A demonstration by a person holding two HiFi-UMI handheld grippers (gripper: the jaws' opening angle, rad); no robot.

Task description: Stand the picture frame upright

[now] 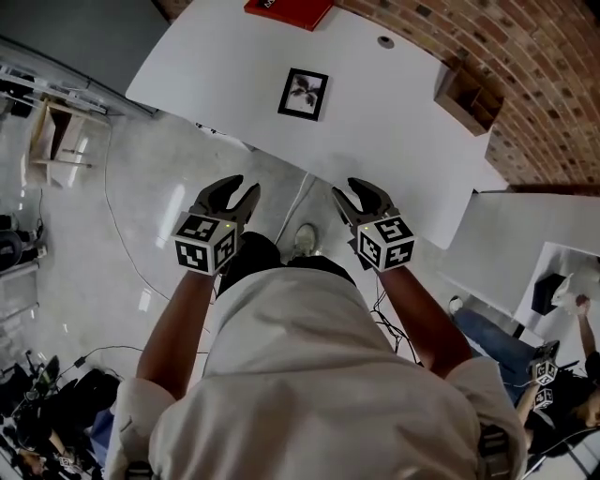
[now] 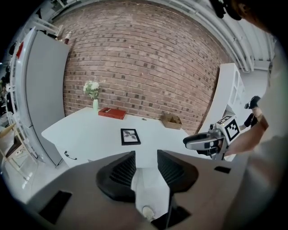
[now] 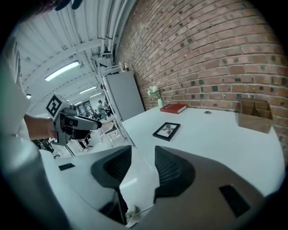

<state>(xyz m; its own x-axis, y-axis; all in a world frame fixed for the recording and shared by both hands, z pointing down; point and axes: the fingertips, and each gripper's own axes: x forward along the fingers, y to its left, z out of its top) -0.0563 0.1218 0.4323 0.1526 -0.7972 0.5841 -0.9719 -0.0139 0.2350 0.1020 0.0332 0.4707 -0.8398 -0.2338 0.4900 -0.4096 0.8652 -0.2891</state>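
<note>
A small black picture frame (image 1: 303,94) with a white mat lies flat on the white table (image 1: 394,112), near its middle. In the left gripper view the frame (image 2: 130,136) lies beyond the jaws, and in the right gripper view the frame (image 3: 166,130) lies ahead too. My left gripper (image 1: 242,190) and right gripper (image 1: 349,190) hover side by side over the floor just short of the table's near edge. Both stand open with nothing between their jaws, as the left gripper (image 2: 146,155) and the right gripper (image 3: 143,150) show in their own views.
A red book (image 1: 288,9) lies at the table's far edge, and a vase of flowers (image 2: 93,92) stands beside it. An open cardboard box (image 1: 469,94) sits at the far right by the brick wall. A grey cabinet (image 2: 42,85) stands left of the table, a white shelf unit (image 2: 227,99) right.
</note>
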